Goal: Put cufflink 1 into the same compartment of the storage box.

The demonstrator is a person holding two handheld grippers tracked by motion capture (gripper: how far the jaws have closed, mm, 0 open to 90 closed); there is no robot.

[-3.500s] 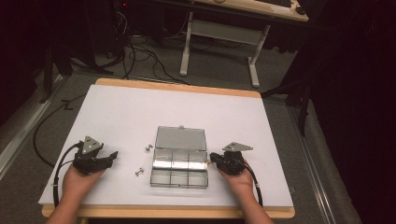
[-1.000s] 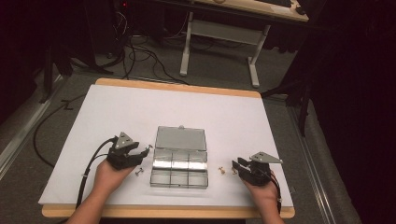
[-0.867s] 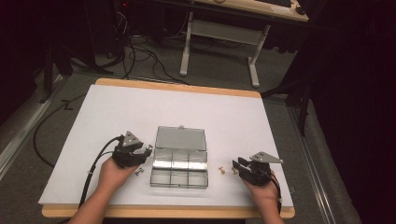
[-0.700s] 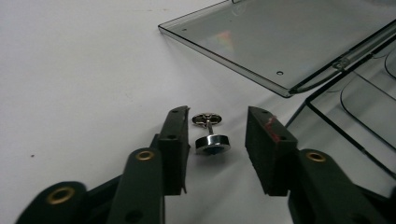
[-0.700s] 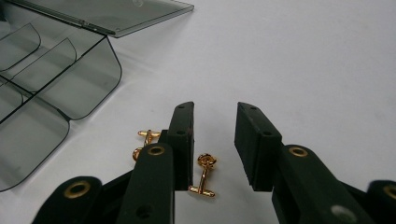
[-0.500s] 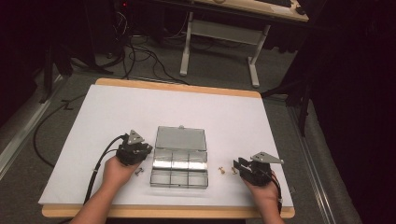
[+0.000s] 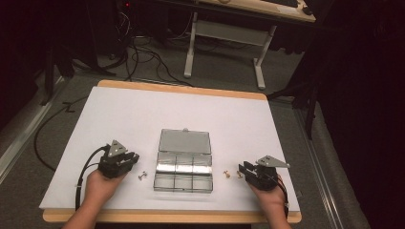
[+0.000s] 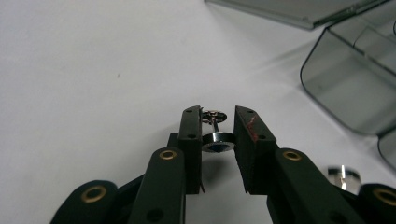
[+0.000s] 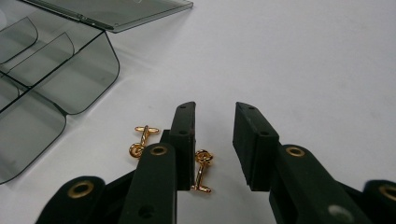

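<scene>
We have the left gripper [image 8: 217,140] clamped on a silver cufflink [image 8: 215,132], its jaws pressing on the round polished head from both sides, while the right gripper [image 9: 214,140] stands with its jaws apart over a gold cufflink [image 9: 202,171] and grips nothing. In the high view the left gripper [image 7: 128,161] sits at about nine o'clock from the clear compartment box [image 7: 183,166], a second silver cufflink [image 7: 142,176] lying on the white table [image 7: 119,114] just beside the box's left wall; the right gripper [image 7: 243,169] is at three o'clock, near the gold pair [image 7: 232,173]. To do this step well, we judge we should keep the squeeze steady, lift straight up before swinging toward the box, and carry the piece low over an open compartment before letting go, since the head is smooth and could slip. The held cufflink's long axis runs along its thin stem, pointing away from us toward twelve o'clock in the left gripper view, head nearest the camera and toggle bar at the far end. The other gold cufflink [image 9: 140,138] lies just left of the right gripper's left jaw.
</scene>
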